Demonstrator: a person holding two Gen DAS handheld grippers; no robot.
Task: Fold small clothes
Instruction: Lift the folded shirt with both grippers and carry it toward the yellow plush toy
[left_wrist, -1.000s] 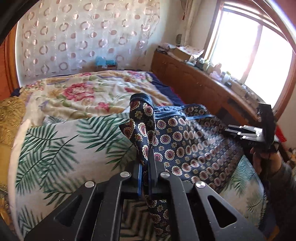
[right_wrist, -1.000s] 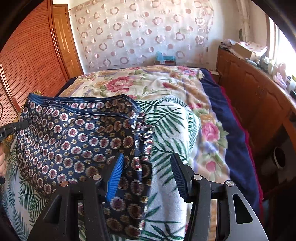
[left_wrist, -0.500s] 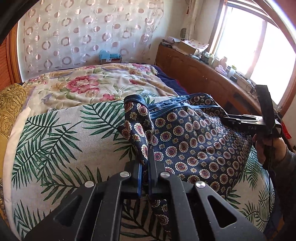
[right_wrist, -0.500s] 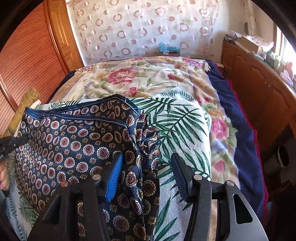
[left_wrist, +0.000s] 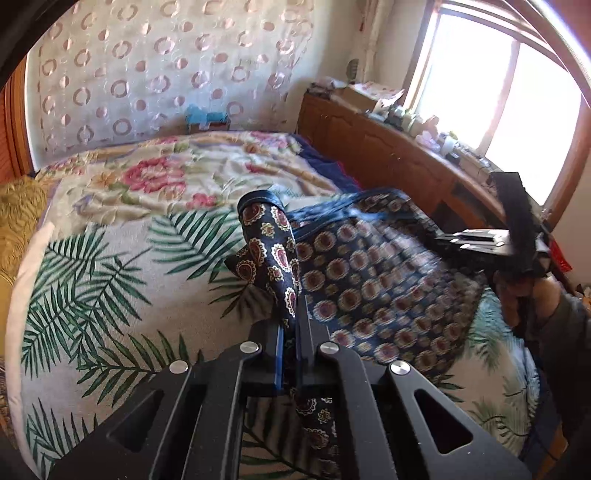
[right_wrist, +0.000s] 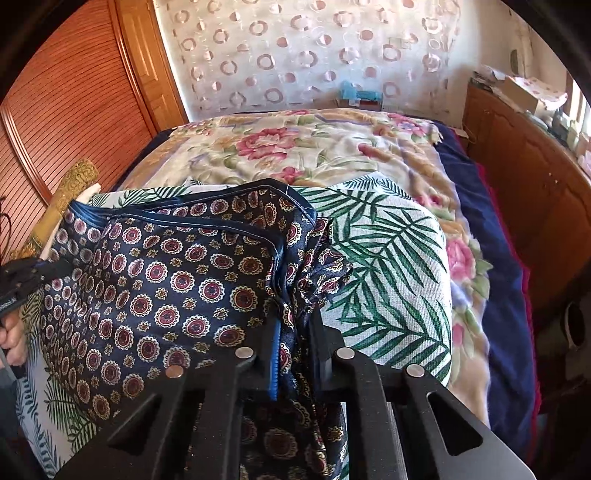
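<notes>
The left tool (left_wrist: 290, 332) is clamped on 1 edge of the patterned shorts (left_wrist: 369, 291), a navy garment printed with red and cream medallions. The pinched fabric stands up from between its 2 fingers in a bunched fold topped by a dark blue waistband. The right tool (right_wrist: 295, 332) is clamped on the opposite edge of the shorts (right_wrist: 177, 288), with gathered cloth squeezed between a blue-padded finger and a black one.

Between the 2 tools the shorts stretch across the near end of the bed (right_wrist: 498, 221), spread over a white cloth with green palm leaves (left_wrist: 99, 280). In the left wrist view the middle of the garment is blurred. The waistband edge runs along the far side of the shorts, and 1 layer lies folded over another near the right tool.

Beyond the palm-leaf cloth lies a floral blanket (right_wrist: 295, 147) with pink roses. A wooden cabinet (left_wrist: 388, 155) runs along the window side, its top crowded with small items. A curtain with ring patterns (right_wrist: 295, 55) hangs behind the bed.
</notes>
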